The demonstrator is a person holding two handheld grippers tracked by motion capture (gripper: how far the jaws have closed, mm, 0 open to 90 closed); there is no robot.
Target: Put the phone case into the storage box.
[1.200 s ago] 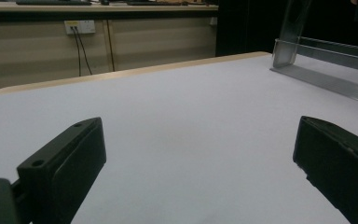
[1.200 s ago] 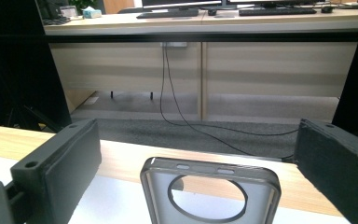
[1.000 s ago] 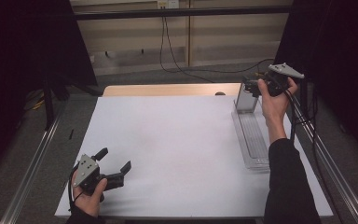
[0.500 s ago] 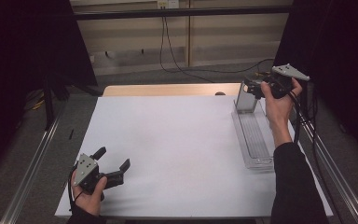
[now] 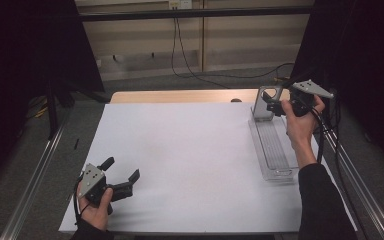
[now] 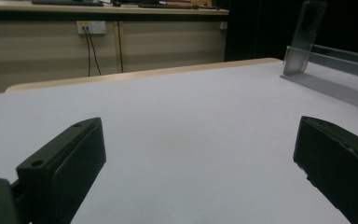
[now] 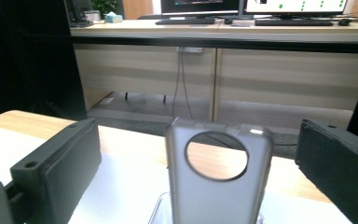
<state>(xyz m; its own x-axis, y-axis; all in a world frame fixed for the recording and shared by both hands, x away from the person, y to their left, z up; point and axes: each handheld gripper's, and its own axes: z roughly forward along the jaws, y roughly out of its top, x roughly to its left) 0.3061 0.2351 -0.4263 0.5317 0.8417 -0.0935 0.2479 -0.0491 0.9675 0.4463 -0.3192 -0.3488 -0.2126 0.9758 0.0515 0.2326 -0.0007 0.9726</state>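
Two black two-jaw tongs, one per hand: the left tongs (image 5: 122,176) and the right tongs (image 5: 271,103); two hands hold them, a left hand (image 5: 96,210) and a right hand (image 5: 300,122); one clear, long plastic tray (image 5: 275,150) with one upright grey end plate (image 7: 218,186) pierced by a single round hole; one white-topped desk (image 5: 190,150) with one bare wooden strip (image 5: 180,96) along its far edge; in the right gripper view, two computer monitors (image 7: 200,5) on one long beige counter (image 7: 223,30); two dark cables (image 5: 180,45) hanging down the counter front.
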